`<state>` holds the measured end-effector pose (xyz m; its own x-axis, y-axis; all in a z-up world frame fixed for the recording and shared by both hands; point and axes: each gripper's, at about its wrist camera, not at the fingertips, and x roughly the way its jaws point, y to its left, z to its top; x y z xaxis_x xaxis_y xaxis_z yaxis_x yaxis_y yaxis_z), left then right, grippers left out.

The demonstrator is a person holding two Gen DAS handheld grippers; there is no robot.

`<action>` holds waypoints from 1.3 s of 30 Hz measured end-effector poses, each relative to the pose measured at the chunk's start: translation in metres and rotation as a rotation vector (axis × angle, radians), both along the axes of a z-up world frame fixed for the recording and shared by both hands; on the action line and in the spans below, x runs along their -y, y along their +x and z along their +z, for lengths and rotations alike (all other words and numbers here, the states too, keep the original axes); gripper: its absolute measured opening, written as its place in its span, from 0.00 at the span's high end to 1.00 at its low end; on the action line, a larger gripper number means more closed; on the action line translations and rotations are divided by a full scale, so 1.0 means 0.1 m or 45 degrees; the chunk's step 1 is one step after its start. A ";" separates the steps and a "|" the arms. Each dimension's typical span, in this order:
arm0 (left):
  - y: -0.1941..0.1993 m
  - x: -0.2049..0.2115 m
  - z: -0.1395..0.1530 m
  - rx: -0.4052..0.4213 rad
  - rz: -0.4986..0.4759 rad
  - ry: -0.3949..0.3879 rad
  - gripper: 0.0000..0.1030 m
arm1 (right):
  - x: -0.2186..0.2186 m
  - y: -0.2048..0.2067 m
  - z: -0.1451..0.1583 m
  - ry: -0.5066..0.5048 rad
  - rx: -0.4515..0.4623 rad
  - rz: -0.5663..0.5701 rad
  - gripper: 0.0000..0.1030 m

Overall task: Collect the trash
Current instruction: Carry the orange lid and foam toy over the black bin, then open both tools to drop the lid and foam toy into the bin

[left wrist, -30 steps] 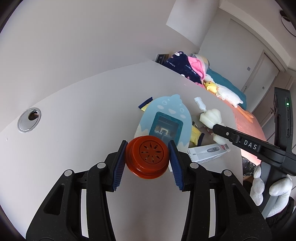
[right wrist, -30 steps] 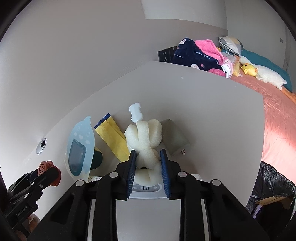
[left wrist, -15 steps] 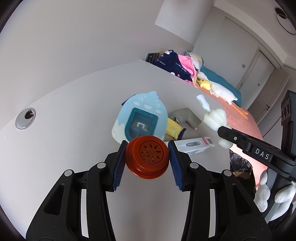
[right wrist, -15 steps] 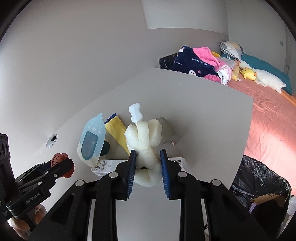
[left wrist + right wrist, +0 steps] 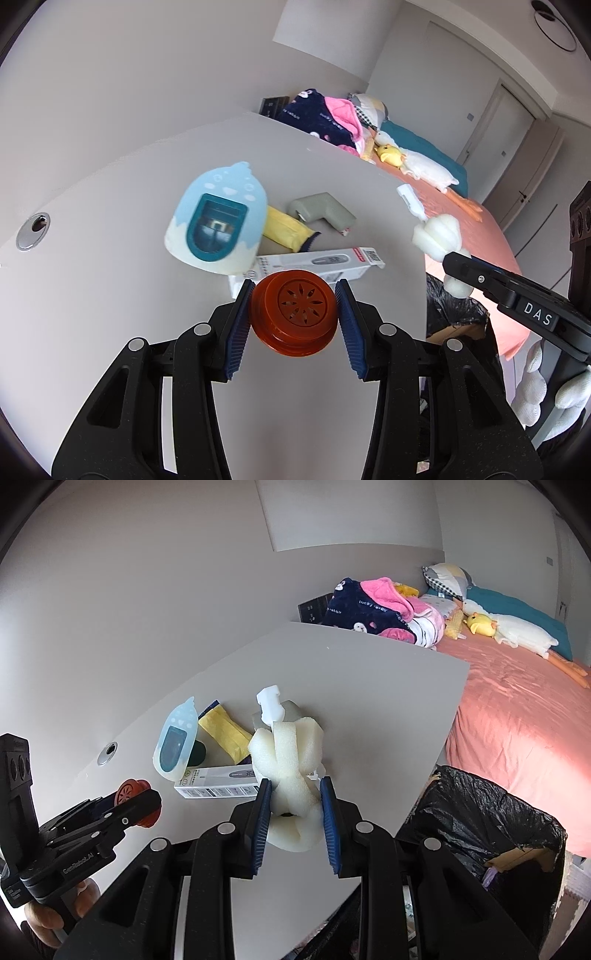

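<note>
My left gripper [image 5: 294, 315] is shut on a round orange-red vented cap [image 5: 295, 314], held above the white table [image 5: 110, 295]. The cap [image 5: 129, 790] also shows at the left of the right wrist view, in the left gripper [image 5: 142, 805]. My right gripper [image 5: 294, 805] is shut on a white foam piece [image 5: 288, 771] with a small white plastic part on top. That foam piece [image 5: 439, 232] shows at the right of the left wrist view, over the table's edge. A black-lined trash bin [image 5: 487, 834] stands beside the table at the lower right.
On the table lie a light-blue blister pack [image 5: 218, 221], a yellow wrapper [image 5: 288, 229], a grey angled piece [image 5: 321, 212] and a white thermometer box [image 5: 317, 264]. A round grommet hole [image 5: 33, 230] is at the left. A bed [image 5: 524, 709] with clothes and plush toys lies beyond.
Both grippers have drawn back toward the table's near right corner with their loads. The table items look farther away and the trash bin has come into view at the right.
</note>
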<state>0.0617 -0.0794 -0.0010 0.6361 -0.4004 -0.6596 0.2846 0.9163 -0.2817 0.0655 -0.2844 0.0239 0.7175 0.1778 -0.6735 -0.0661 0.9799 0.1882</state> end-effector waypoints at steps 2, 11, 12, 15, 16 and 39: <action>-0.03 0.08 0.00 -0.007 -0.019 -0.002 0.57 | 0.06 -0.07 0.01 0.000 0.006 -0.008 0.73; -0.19 0.45 0.00 -0.003 -0.101 0.017 0.57 | 0.39 -0.36 0.00 0.011 0.018 -0.065 0.73; -0.21 0.50 0.00 -0.004 -0.111 0.019 0.57 | 0.42 -0.38 0.00 0.010 0.018 -0.072 0.73; -0.24 0.63 0.00 -0.005 -0.144 0.020 0.57 | 0.53 -0.47 -0.01 0.011 0.022 -0.100 0.73; -0.25 0.68 0.00 -0.005 -0.158 0.022 0.57 | 0.58 -0.51 -0.01 0.009 0.025 -0.112 0.73; -0.48 1.67 -0.12 -0.066 -0.485 0.020 0.57 | 1.58 -1.06 -0.10 0.028 0.019 -0.422 0.71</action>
